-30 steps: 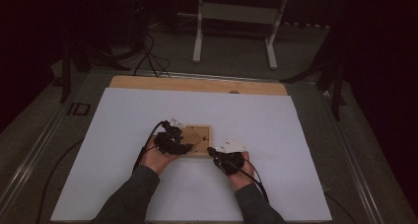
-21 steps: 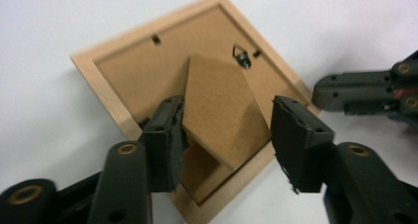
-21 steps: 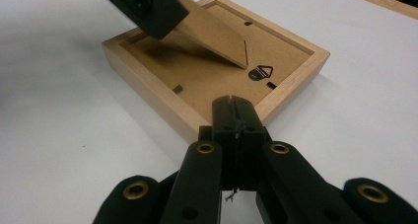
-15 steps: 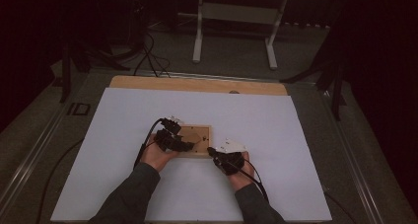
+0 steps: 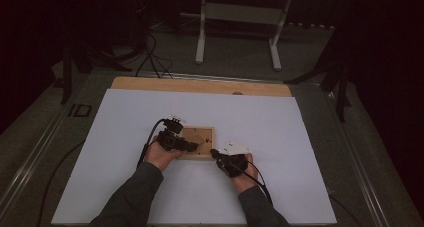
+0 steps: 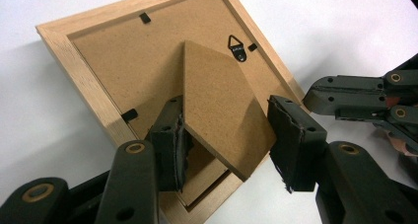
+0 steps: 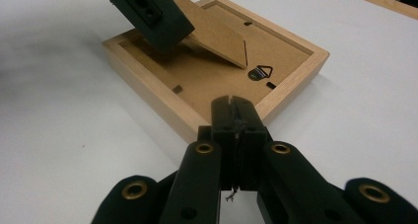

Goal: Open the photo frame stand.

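My left gripper [image 5: 189, 146] sits over the near left part of the wooden picture frame [image 5: 206, 156], which lies face down on the white table cover [image 5: 280, 127], just ahead of my two hands near the middle of the table. In the left gripper view the jaws straddle the fibreboard easel stand [image 6: 222, 105], which is lifted at an angle off the backing board [image 6: 128, 66]. The left pad [image 6: 178, 147] touches the stand's edge; the right pad stands a little clear of the other edge, so I read this gripper as open around the stand, not clamped. Its jaws have just been closing a little, with the stand between them.

Against the frame from a second ago, the left gripper looks slightly shifted over the frame; the change is small and hard to pin down from above. The picture frame itself lies where it did.

A triangular metal hanger [image 6: 237, 45] and small black tabs [image 6: 145, 18] show on the backing board.

My right gripper [image 5: 216, 154] rests at the frame's near right corner, placed as it was before. In the right gripper view [image 7: 235, 108] its jaws are pressed together with nothing between them, tips just beside the frame's wooden edge [image 7: 162, 108]. I cannot tell whether they touch the wood.
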Demonstrator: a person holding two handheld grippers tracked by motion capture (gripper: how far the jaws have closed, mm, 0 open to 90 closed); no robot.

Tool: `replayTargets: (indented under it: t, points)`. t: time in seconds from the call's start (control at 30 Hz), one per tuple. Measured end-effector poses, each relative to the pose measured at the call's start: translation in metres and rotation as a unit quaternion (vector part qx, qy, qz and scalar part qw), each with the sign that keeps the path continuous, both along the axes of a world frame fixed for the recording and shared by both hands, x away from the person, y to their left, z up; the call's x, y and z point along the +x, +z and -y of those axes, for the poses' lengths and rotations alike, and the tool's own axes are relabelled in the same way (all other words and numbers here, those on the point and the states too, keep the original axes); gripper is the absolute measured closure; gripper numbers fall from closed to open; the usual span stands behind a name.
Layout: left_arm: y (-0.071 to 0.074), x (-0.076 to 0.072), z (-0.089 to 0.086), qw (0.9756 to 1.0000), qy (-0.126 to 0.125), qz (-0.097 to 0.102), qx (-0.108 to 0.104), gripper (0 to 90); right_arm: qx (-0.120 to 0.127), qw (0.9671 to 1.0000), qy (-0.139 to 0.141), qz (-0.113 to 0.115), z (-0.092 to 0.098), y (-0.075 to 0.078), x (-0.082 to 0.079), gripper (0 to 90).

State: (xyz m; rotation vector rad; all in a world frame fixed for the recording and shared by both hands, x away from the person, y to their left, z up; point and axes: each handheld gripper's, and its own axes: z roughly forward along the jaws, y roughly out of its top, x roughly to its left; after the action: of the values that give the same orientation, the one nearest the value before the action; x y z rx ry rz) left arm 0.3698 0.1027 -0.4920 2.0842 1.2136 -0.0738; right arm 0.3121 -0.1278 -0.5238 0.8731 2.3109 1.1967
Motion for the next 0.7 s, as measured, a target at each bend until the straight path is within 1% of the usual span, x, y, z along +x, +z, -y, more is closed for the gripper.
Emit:
replayTargets:
  t: [0.1, 0.37, 0.5, 0.7]
  points:
    - [-0.0008, 0.0017, -0.0007, 1.0, -0.002, -0.007, -0.005, 51.6, 0.0, 1.0, 0.0, 0.0, 0.0001, 0.0, 0.0002, 89.0]
    - [0.0026, 0.0031, -0.0046, 0.9997, 0.007, -0.008, -0.021, 50.7, 0.001, 1.0, 0.0, 0.0, 0.0002, 0.0, 0.0003, 88.5]
    - [0.0026, 0.0033, -0.0038, 0.9998, 0.005, -0.01, -0.014, 52.4, 0.001, 1.0, 0.0, 0.0, 0.0003, 0.0, 0.0003, 88.2]
    - [0.0041, 0.0028, -0.0015, 0.9999, 0.011, -0.009, -0.005, 53.7, 0.001, 1.0, 0.0, 0.0, 0.0003, 0.0, 0.0005, 87.8]
